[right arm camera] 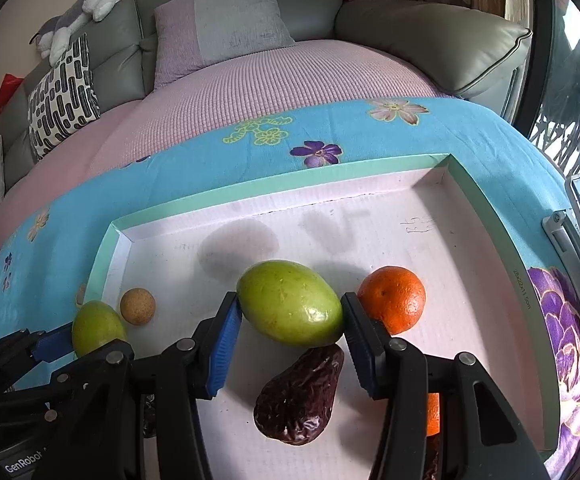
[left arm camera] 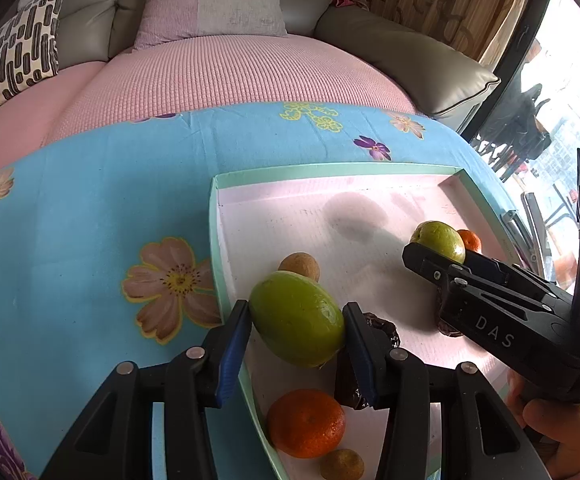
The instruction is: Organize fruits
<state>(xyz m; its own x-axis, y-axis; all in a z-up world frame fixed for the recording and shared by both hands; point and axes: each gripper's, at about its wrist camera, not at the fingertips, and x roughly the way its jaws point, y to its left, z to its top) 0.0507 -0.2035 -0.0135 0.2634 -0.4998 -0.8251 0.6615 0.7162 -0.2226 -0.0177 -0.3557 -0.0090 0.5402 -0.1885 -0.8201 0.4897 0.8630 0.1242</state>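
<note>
Behind the work sits a grey leather sofa (right arm camera: 429, 28) with a pink waffle-weave seat cover (left arm camera: 230, 76), and in front of it a blue flower-printed cloth (left arm camera: 90, 208) covers the surface on which a shallow mint-green cardboard tray with a pale pink floor (right arm camera: 250, 192) rests. Its far half is bare floor, marked only by faint grey stains, while all the fruit crowds the near half. Over the tray's left rim, the left gripper (left arm camera: 295, 340) holds a smooth green oval mango (left arm camera: 297, 318) between its blue pads, one finger outside the rim and one inside. Just behind that fruit lies a small round tan fruit (left arm camera: 299, 266); below it, against the left wall, are a round orange mandarin (left arm camera: 305, 422) and a small brownish-green round fruit (left arm camera: 341, 464). Toward the tray's middle, the right gripper (right arm camera: 291, 326) is closed on a second green oval mango (right arm camera: 290, 308), its pads pressing both ends. A second orange mandarin (right arm camera: 391, 304) sits just beside its right finger, and a wrinkled dark brown avocado-shaped fruit (right arm camera: 297, 396) lies on the floor under the held mango. A person's hand (left arm camera: 557, 428) grips the right tool's handle. Open blue cloth stretches left of the tray.
</note>
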